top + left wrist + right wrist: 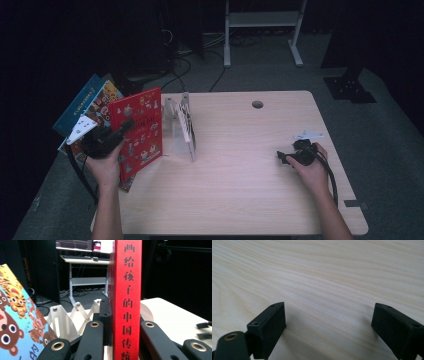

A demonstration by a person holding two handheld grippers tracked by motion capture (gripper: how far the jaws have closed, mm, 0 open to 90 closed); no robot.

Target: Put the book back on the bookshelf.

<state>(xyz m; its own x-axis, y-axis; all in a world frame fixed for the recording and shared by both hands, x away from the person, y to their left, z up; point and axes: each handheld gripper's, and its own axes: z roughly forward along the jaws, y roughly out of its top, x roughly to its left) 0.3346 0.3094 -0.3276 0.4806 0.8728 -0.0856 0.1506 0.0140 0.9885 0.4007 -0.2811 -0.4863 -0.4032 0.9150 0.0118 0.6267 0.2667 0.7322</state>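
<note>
Red book [138, 131] held upright at the table's [240, 170] left edge, spine clamped in left gripper [120, 322], just beside white folding book rack [182, 122]. Step: carrying book to rack. Next: line it into a slot. Right gripper [329, 320] gaping, empty, resting on table.

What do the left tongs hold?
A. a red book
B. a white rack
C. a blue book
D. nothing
A: the left tongs are shut on the spine of the red book, which stands upright between the jaws.
</note>
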